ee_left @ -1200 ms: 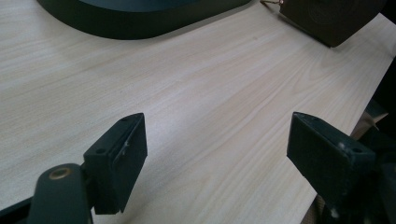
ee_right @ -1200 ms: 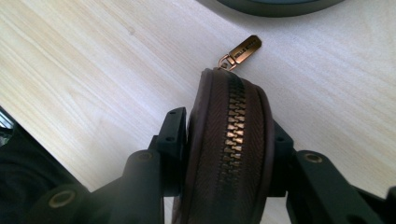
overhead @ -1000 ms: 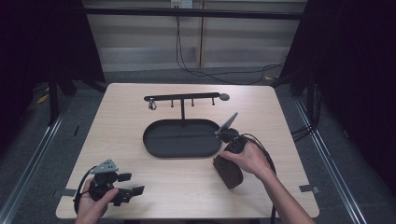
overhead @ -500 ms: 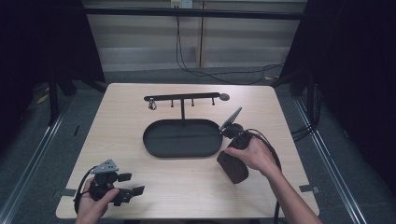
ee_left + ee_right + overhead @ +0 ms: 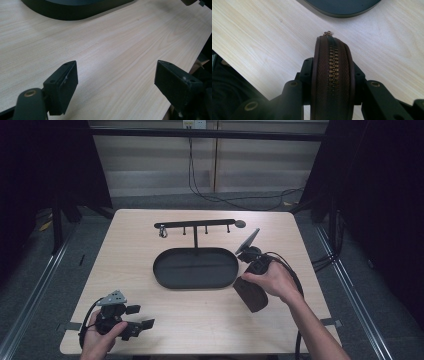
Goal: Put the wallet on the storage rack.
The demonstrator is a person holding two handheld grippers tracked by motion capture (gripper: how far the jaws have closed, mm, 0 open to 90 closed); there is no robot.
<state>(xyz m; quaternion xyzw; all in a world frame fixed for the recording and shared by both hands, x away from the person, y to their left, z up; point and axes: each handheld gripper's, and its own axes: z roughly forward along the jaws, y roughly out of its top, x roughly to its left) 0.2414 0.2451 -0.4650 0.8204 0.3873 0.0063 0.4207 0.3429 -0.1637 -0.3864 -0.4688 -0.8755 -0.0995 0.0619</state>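
The right gripper (image 5: 333,82) grasps the brown zipped pouch (image 5: 333,75) just short of the tray (image 5: 195,268), its placing undone, while the left gripper (image 5: 116,87) rests released.

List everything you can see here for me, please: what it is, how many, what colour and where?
table: one, light wood, centre of the high view.
oval tray: one, black, middle of the table.
hook rack: one, black, a bar on a post rising at the tray's far edge; a small metal piece hangs near its left end.
zip pouch: one, dark brown with a brass zip, clamped in the right gripper, right of the tray.
cables: several, black, on the floor beyond the table.
left gripper: one, black with a grey plate, jaws open, near the table's front left corner.
right gripper: one, black, shut on the pouch.
hands: two, one on each gripper.
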